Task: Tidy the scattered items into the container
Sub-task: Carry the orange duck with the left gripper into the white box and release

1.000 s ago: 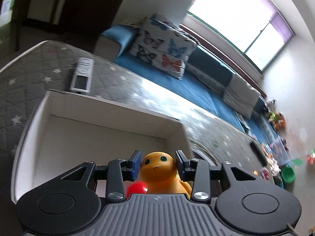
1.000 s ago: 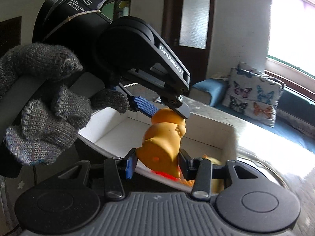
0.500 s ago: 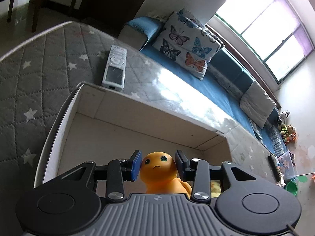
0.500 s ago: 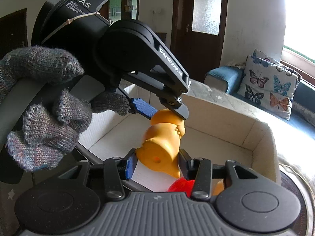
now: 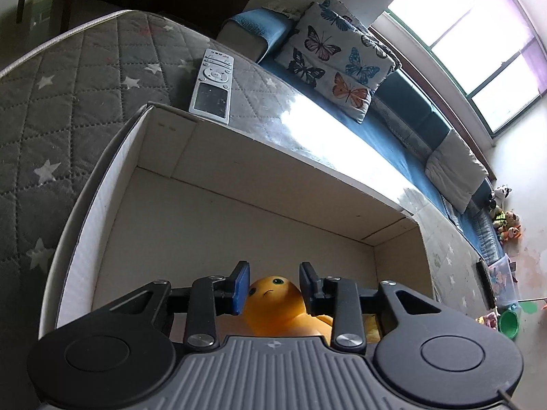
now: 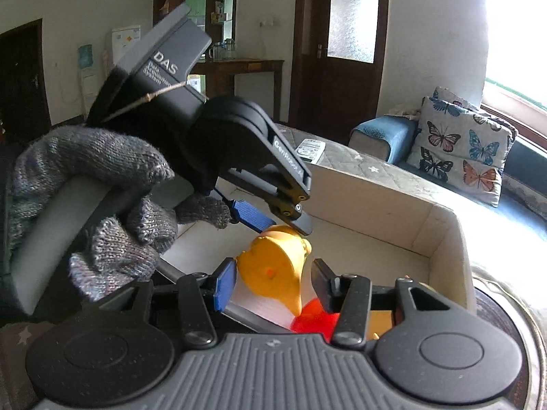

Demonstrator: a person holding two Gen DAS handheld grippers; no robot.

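Both grippers have sunk toward the open white box [image 5: 218, 157], so its walls now fill more of each view and the orange toy figure [image 6: 273, 270] sits lower inside it. Left gripper [image 5: 273, 285]: its fingers [image 5: 241, 287] are closing around the toy's head, the blue pad touching one side, a thin gap on the other. Right gripper [image 6: 271, 282]: its fingers [image 6: 225, 283] are opening, spread clear of the toy's base with gaps on both sides, above a red ball [image 6: 312, 319] in the box; a gloved hand [image 6: 95, 205] holds the left gripper.
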